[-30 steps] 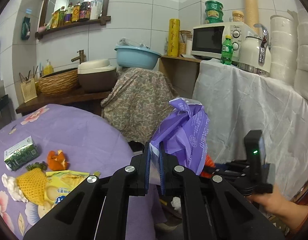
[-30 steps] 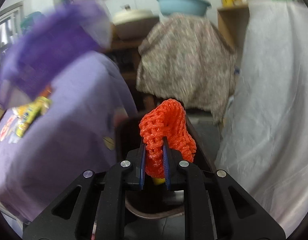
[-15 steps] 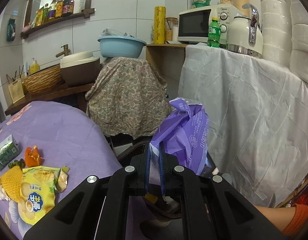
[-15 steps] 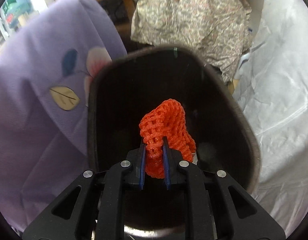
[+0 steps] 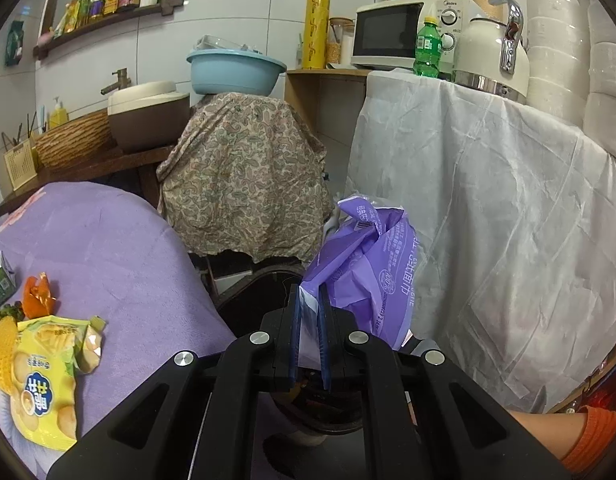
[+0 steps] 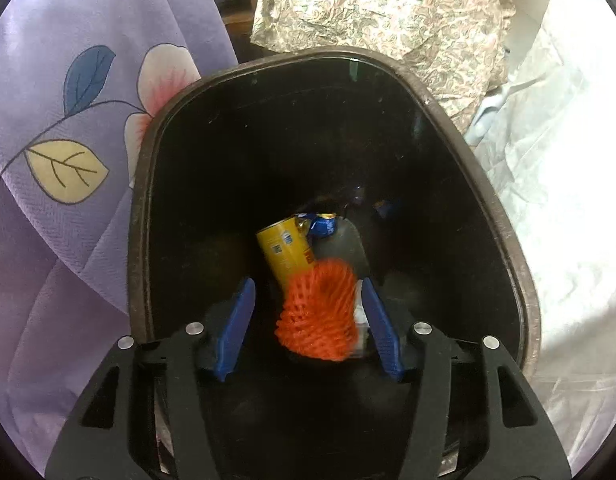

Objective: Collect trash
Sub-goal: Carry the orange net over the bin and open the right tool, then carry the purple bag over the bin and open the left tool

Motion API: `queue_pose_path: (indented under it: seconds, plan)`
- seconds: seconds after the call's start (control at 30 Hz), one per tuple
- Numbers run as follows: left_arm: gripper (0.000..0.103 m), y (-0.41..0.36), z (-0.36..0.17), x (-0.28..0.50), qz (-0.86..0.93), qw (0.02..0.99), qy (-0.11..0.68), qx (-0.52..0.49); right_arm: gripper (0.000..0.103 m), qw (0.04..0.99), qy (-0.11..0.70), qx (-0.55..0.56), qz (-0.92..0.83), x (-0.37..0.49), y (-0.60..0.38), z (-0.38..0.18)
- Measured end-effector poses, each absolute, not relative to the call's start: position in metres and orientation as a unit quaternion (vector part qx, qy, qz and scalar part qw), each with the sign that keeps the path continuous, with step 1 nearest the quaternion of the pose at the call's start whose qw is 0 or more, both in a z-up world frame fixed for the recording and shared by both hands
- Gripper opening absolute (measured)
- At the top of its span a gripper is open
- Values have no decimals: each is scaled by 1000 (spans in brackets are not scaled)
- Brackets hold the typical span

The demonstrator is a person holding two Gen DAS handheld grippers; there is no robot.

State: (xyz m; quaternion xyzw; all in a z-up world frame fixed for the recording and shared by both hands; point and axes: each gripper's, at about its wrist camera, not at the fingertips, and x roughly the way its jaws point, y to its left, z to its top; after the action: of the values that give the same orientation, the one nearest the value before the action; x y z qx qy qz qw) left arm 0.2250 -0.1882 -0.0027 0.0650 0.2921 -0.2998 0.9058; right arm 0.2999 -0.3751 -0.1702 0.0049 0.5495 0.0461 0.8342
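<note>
Your left gripper (image 5: 309, 336) has come forward and down toward the dark bin below it, and it is clamped tight on the crumpled purple plastic wrapper (image 5: 368, 268), which stands up just beyond and to the right of its blue pads (image 5: 294, 332); that piece is not yet over the opening, so it is next in line. Off to the left of that gripper, on the purple tablecloth (image 5: 120, 252), the yellow snack bag (image 5: 48, 364) and the orange peel (image 5: 36, 290) wait to be collected. Your right gripper (image 6: 308, 328) has dropped from above the table edge to right over the black oval trash bin (image 6: 504, 216), and its jaws have just been opening: the orange foam net sleeve (image 6: 320, 316), pinched half a second ago, now sits blurred between the spread pads with neither one pressing it, so I judge it released and falling. Beyond the fingertips, a yellow can (image 6: 286, 254) and a blue wrapper (image 6: 322, 226) lie at the bin's bottom.
</note>
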Motion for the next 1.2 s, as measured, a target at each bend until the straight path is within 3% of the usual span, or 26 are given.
queue_pose_path:
  seconds: [0.37,0.5,0.93,1.2]
  plan:
    - [9,-194,-18,242,-288,904,313,50,56,868,494,35,34,265,-389,-142]
    - [9,-204,-29,251,-282,900,328,52,61,883,465,57,14,235,-400,-125]
    - [9,-252,-110,272,-238,874,414,91,61,900,430,26,-69,173,-432,-106]
    - [9,-258,-153,283,-209,860,452,113,61,898,428,68,-83,148,-451,-108]
